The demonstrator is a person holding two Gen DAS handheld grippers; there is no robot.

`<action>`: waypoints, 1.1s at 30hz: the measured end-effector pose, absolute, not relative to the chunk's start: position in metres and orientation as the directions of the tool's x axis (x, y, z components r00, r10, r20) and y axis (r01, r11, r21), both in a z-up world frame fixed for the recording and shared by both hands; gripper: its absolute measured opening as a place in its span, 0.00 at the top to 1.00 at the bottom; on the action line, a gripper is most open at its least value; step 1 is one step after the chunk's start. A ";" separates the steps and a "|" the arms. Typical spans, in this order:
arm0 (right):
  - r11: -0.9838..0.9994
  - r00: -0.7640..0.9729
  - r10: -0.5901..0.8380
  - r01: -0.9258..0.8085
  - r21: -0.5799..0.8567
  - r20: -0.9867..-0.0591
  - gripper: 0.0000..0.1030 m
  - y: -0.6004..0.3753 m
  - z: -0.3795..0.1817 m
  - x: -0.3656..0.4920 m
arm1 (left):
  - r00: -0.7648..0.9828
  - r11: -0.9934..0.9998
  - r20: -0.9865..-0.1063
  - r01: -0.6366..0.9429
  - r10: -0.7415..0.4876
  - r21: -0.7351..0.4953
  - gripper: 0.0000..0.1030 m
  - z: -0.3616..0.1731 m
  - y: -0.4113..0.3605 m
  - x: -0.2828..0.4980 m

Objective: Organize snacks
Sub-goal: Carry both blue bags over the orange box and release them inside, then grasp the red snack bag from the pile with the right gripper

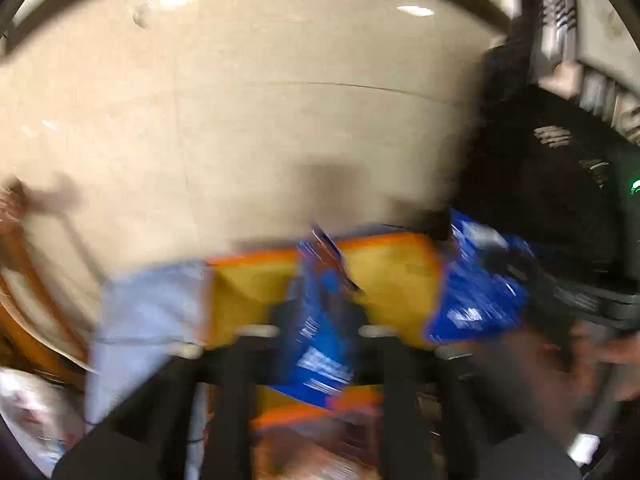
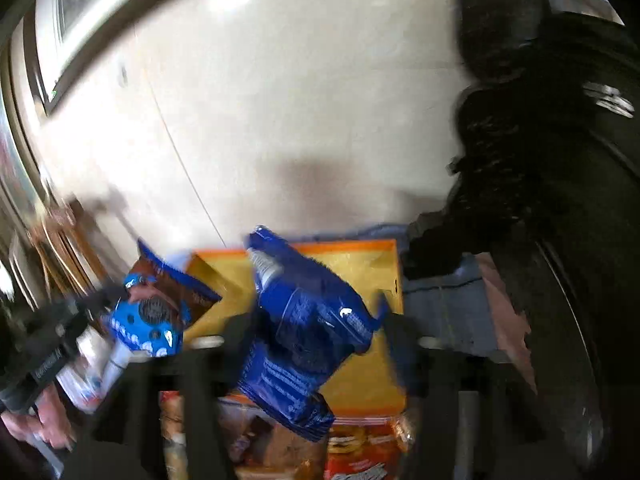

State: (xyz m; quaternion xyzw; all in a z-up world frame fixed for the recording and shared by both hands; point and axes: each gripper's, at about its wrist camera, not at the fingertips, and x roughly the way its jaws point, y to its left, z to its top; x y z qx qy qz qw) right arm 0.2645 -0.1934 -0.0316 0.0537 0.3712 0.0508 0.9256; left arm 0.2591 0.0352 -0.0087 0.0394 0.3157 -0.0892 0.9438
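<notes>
Over a pale floor [image 2: 320, 120], both tongs [image 1: 320, 312] [image 2: 316, 332] clamp blue snack packets [image 1: 320, 344] [image 2: 308, 344], print unreadable.

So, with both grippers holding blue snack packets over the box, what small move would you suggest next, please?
Probably lower the right gripper and release its dark blue foil snack packet into the orange-rimmed yellow cardboard box, since the packet hangs directly above the box's open interior.

Blue snack packets [image 2: 308, 340] with white print. Yellow box [image 2: 360, 272], orange along the rim. Cream floor [image 1: 260, 120]; pale blue cloth [image 1: 148, 308].
</notes>
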 end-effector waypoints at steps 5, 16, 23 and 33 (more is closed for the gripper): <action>0.997 0.697 0.080 -0.043 0.070 -0.712 0.03 -0.198 -0.052 0.236 | 0.782 0.993 -0.614 0.110 -0.106 -0.031 0.05 -0.028 0.070 0.248; 0.999 0.384 0.034 0.010 0.041 -0.923 0.03 -0.192 -0.210 0.228 | 0.689 0.996 -0.722 0.094 -0.067 -0.003 0.04 -0.083 0.105 0.155; 0.998 0.405 -0.001 0.060 0.026 -0.915 0.31 -0.190 -0.231 0.228 | 0.652 0.979 -0.756 0.186 -0.054 0.090 0.04 -0.113 0.072 0.125; 0.986 0.552 0.067 0.089 0.139 -0.831 0.31 -0.206 -0.139 0.150 | 0.628 0.952 -0.765 0.299 -0.146 0.064 0.04 -0.145 0.022 0.160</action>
